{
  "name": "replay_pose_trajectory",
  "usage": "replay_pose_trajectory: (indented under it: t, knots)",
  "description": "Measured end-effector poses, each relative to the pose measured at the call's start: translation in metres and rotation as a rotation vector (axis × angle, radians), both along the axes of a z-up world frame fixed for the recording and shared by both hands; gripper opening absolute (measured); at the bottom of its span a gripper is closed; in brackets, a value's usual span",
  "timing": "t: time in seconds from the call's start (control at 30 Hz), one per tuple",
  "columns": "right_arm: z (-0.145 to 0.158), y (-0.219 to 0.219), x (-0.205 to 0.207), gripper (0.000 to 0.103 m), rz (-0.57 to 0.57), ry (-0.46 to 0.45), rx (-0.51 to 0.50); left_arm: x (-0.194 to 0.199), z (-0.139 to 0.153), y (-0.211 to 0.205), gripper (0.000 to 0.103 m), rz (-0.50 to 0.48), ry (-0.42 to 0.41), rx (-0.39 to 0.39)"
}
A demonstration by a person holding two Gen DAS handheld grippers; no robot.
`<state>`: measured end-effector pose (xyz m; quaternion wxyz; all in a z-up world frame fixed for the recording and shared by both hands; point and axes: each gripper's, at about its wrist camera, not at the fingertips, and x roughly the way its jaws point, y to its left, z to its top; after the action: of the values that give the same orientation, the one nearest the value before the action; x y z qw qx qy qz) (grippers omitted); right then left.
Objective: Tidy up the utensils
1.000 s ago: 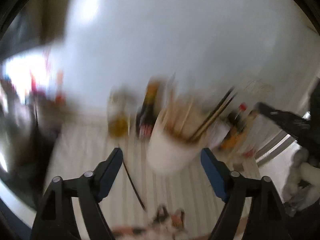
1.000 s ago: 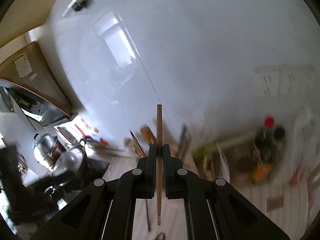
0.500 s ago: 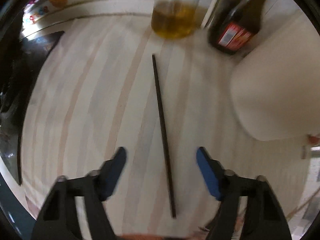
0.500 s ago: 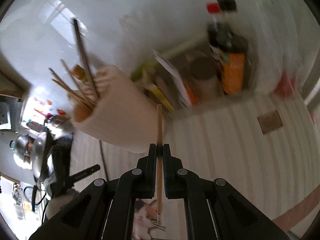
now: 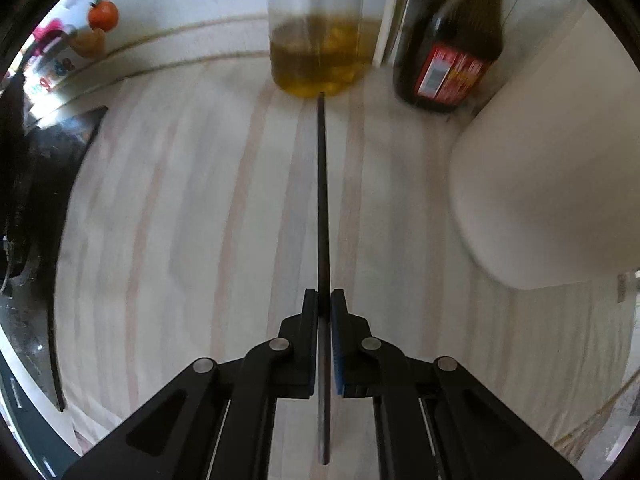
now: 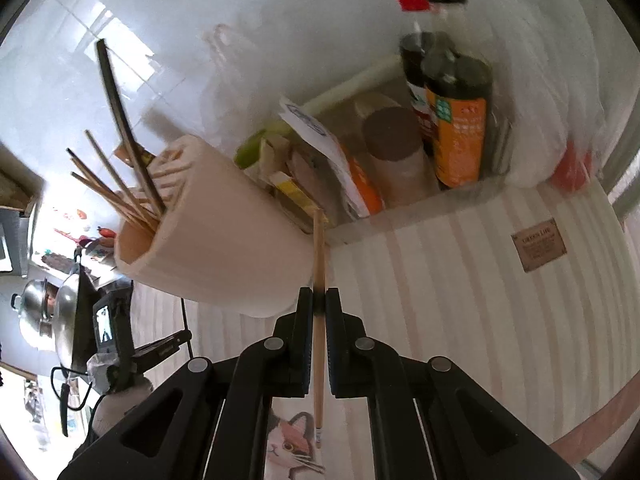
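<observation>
In the left wrist view my left gripper (image 5: 324,300) is shut on a dark chopstick (image 5: 322,184) that lies along the striped cloth, its far tip near an oil jar (image 5: 320,40). The cream utensil holder (image 5: 548,176) stands at the right. In the right wrist view my right gripper (image 6: 319,300) is shut on a light wooden chopstick (image 6: 318,248), held above the table just right of the cream utensil holder (image 6: 216,236), which holds several chopsticks (image 6: 116,188). The left gripper (image 6: 160,350) shows at lower left there.
A dark sauce bottle (image 5: 452,52) stands behind the holder. A box of packets, a jar and sauce bottles (image 6: 452,112) sits against the wall. Pots (image 6: 48,312) stand at far left. A cat-print mat (image 6: 296,448) lies under my right gripper.
My left gripper has closed on the dark chopstick, which now lines up with the fingers. My right gripper with its wooden chopstick has moved a little closer to the holder.
</observation>
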<state>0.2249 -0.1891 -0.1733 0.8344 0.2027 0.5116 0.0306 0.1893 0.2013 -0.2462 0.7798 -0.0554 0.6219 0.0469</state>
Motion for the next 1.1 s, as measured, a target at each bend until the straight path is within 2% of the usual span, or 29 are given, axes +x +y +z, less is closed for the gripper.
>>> replay_pose_trajectory:
  t: [0.17,0.33,0.57,0.73,0.87,0.97,1.1]
  knots:
    - [0.022,0.013,0.001,0.006,0.036,-0.053,0.005,-0.023,0.059,0.001,0.003,0.005,-0.128,-0.035]
    - [0.047,0.024,-0.001,0.006,0.062,-0.114,0.019,-0.023,0.122,-0.005,0.004,0.004,-0.265,-0.069]
    - [0.099,0.038,-0.002,0.006,0.092,-0.237,0.031,-0.026,0.212,-0.005,0.003,-0.004,-0.468,-0.122]
    - [0.133,0.048,0.006,0.006,0.113,-0.318,0.024,-0.018,0.250,-0.008,0.003,-0.022,-0.571,-0.161]
    - [0.160,0.063,0.018,0.006,0.127,-0.395,-0.007,0.000,0.272,-0.023,0.003,-0.053,-0.628,-0.162]
    - [0.178,0.078,0.026,0.006,0.141,-0.462,-0.063,0.011,0.284,-0.037,0.003,-0.073,-0.655,-0.160]
    - [0.195,0.099,0.036,0.006,0.159,-0.540,-0.130,0.025,0.285,-0.047,0.004,-0.093,-0.670,-0.165]
